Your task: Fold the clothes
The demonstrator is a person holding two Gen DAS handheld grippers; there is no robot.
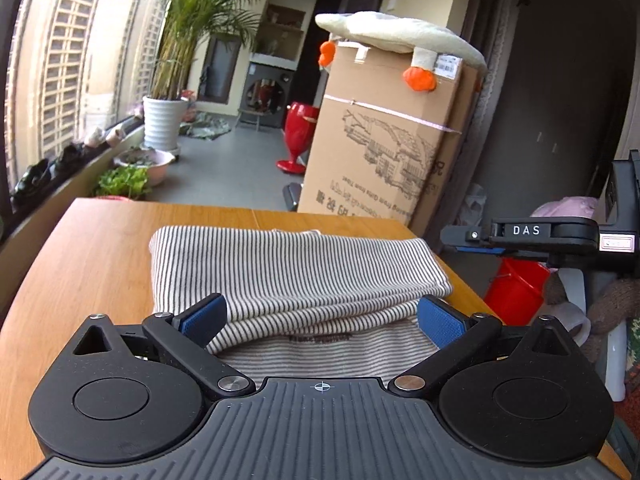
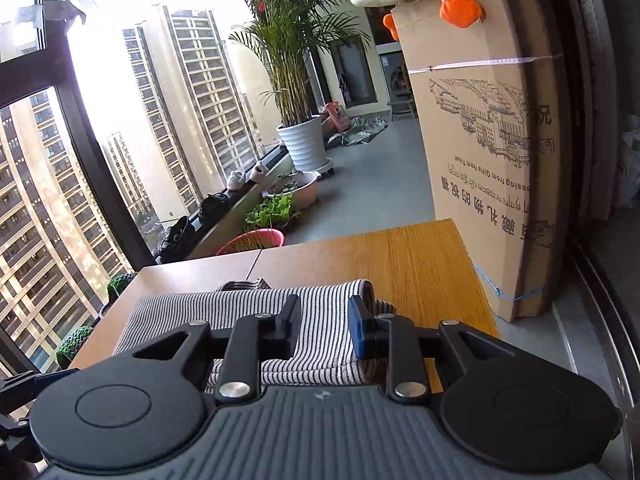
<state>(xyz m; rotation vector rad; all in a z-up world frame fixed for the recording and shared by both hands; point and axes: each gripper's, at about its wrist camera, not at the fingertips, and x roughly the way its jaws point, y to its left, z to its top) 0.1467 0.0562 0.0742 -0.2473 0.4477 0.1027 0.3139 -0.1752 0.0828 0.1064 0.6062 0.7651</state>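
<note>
A folded grey-and-white striped garment [image 1: 296,272] lies on the wooden table [image 1: 92,264]. My left gripper [image 1: 322,316] hovers just over its near edge, blue pads spread wide to either side of the fold, gripping nothing. In the right wrist view the same striped garment [image 2: 224,312] lies under my right gripper [image 2: 324,328], near the cloth's right end. Its fingers stand a narrow gap apart, with cloth visible behind the gap and nothing pinched. My right gripper [image 1: 472,240] also shows side-on at the right of the left wrist view.
A tall cardboard box [image 1: 384,140] with a plush goose [image 1: 392,32] on top stands beyond the table's far right corner. A potted palm [image 2: 296,80], basins of plants, shoes along the window sill, a red bucket [image 1: 516,292] and a red stool [image 1: 298,136] surround the table.
</note>
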